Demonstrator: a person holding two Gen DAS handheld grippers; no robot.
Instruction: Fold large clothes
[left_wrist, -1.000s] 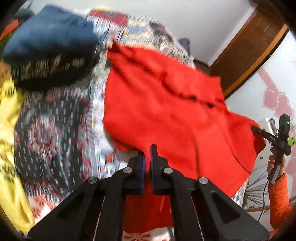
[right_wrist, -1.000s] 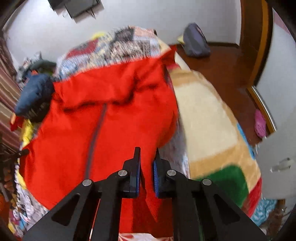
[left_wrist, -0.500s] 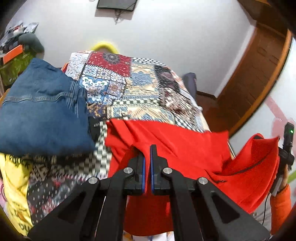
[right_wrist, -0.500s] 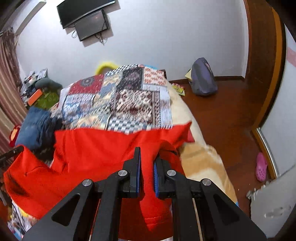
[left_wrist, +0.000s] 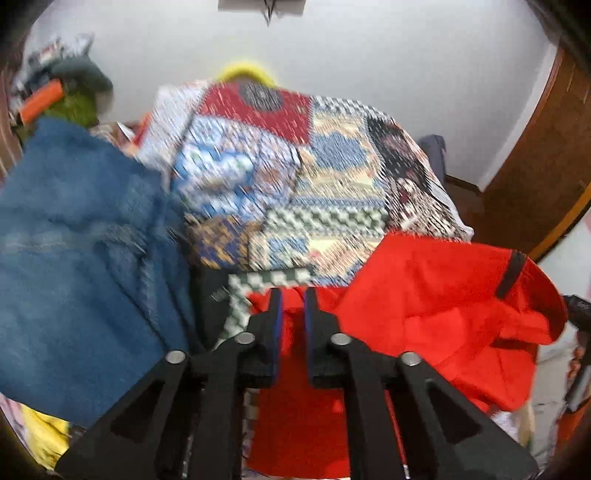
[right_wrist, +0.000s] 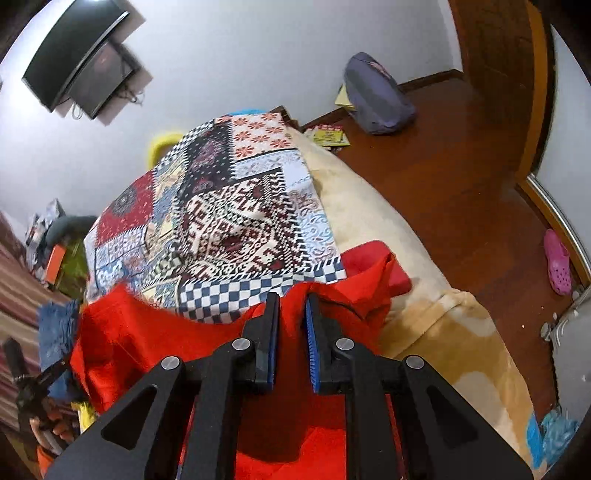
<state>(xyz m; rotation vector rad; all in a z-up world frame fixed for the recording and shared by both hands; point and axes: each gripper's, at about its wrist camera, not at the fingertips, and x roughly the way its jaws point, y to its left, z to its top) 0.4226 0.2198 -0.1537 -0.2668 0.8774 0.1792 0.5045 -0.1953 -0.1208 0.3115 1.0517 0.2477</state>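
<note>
A large red garment (left_wrist: 436, 314) lies bunched on the near part of a bed with a patchwork cover (left_wrist: 314, 192). My left gripper (left_wrist: 292, 310) has its jaws slightly parted with red cloth between them. My right gripper (right_wrist: 291, 314) also has its jaws slightly parted over the red garment (right_wrist: 147, 332), with cloth between the pads. In both views the garment folds back toward me and the cover (right_wrist: 236, 206) beyond lies bare. The other gripper shows at the edge of each view.
Folded blue jeans (left_wrist: 74, 258) lie on the bed's left side, with yellow cloth (left_wrist: 44, 432) below them. A cream blanket (right_wrist: 424, 295) hangs off the bed's right side. A grey bag (right_wrist: 376, 96) and a pink shoe (right_wrist: 557, 262) are on the wooden floor.
Both grippers carried the garment's near edge up and forward over itself, so the spread red cloth is now doubled and bunched. The jaws stand a little wider than before.
</note>
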